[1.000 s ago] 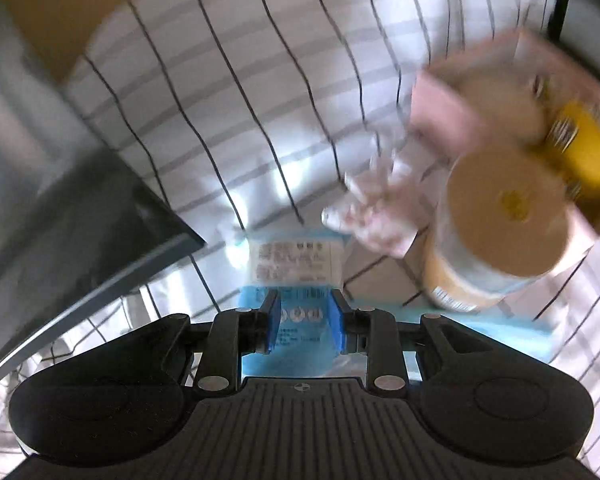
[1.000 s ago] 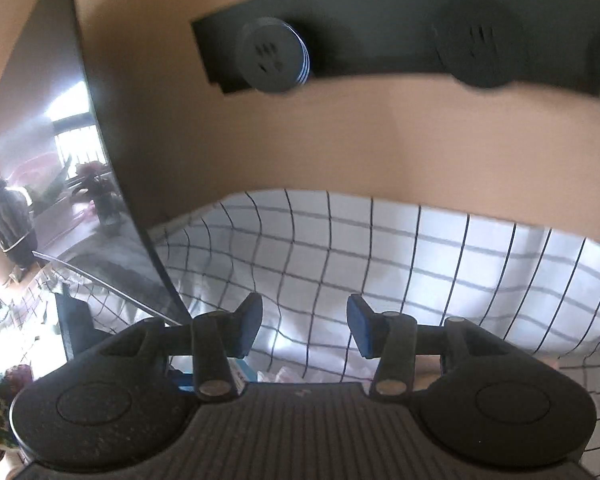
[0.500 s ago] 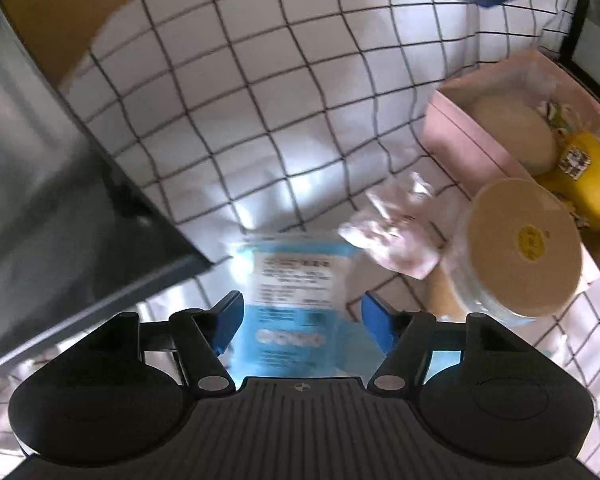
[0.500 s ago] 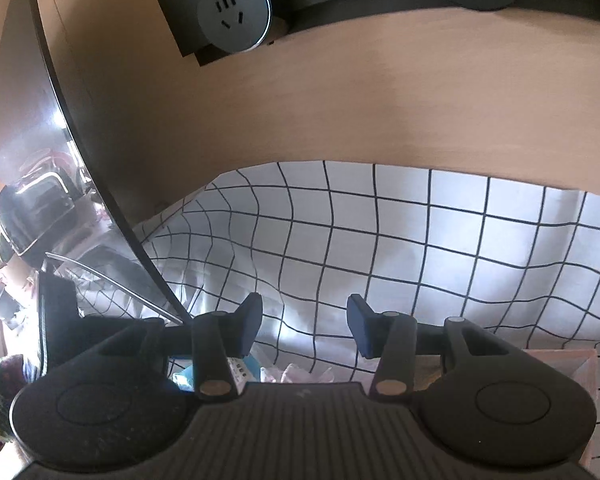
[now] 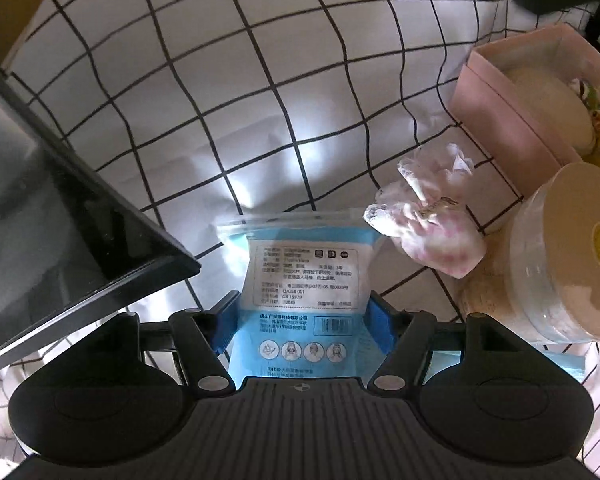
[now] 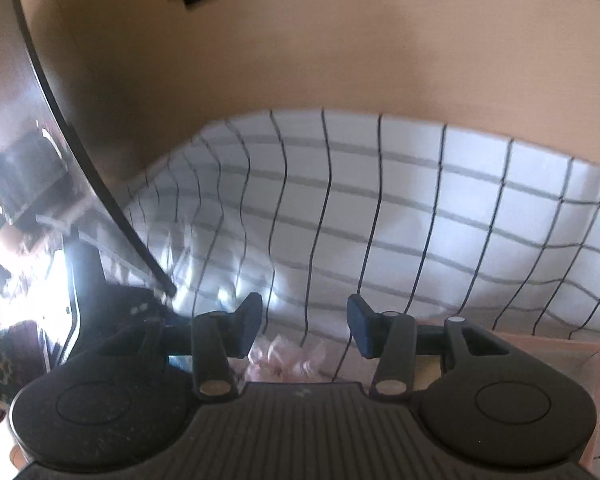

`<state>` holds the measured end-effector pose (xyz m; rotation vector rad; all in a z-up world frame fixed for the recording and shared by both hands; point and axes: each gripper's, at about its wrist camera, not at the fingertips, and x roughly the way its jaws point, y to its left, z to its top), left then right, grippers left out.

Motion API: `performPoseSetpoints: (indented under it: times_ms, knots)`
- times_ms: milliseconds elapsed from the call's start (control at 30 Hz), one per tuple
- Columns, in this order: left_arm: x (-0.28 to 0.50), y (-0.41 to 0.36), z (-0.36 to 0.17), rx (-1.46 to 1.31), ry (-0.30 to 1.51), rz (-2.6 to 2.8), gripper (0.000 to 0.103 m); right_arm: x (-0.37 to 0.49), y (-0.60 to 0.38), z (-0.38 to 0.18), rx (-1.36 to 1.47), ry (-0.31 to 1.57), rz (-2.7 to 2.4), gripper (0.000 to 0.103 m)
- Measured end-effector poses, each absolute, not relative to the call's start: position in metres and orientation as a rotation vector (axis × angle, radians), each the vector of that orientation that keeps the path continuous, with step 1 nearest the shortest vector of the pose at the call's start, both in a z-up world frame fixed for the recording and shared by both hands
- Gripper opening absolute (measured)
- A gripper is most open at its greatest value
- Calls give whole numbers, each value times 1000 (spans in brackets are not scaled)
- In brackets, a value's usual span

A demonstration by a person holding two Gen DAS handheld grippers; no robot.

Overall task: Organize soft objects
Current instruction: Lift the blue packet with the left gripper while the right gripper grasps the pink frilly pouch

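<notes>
The left gripper [image 5: 302,322] stood spread wide over the blue mask packet [image 5: 300,276], which lay flat on the checked cloth [image 5: 228,92], reaching toward twelve o'clock, pads clear of it.

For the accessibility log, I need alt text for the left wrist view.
The open left hand-held gripper straddles a blue packet lying on a black-and-white checked cloth. To its right sit a crumpled pink bag, a round lidded tub and a pink box.
</notes>
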<state>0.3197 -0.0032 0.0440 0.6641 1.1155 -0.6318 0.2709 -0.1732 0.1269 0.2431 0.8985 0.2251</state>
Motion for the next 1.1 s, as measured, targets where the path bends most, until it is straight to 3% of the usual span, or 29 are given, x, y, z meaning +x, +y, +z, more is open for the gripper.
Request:
performPoseSetpoints:
  times_ms: [167, 300, 667, 700, 767, 1100]
  knots:
    - [323, -4, 44, 688, 1130, -654, 71, 302, -150, 105, 161, 1086, 304, 46]
    - [333, -3, 45, 664, 1155, -674, 62, 327, -123, 79, 67, 1238, 331, 46]
    - [332, 10, 55, 639, 1126, -676, 59, 359, -84, 35, -20, 1425, 434, 46]
    - [331, 11, 58, 631, 1119, -676, 59, 359, -84, 33, -17, 1433, 434, 43]
    - [327, 13, 63, 620, 1108, -677, 59, 357, -87, 30, 6, 1446, 447, 17]
    - [296, 32, 121, 566, 1002, -667, 57, 328, -106, 101, 96, 1250, 419, 11]
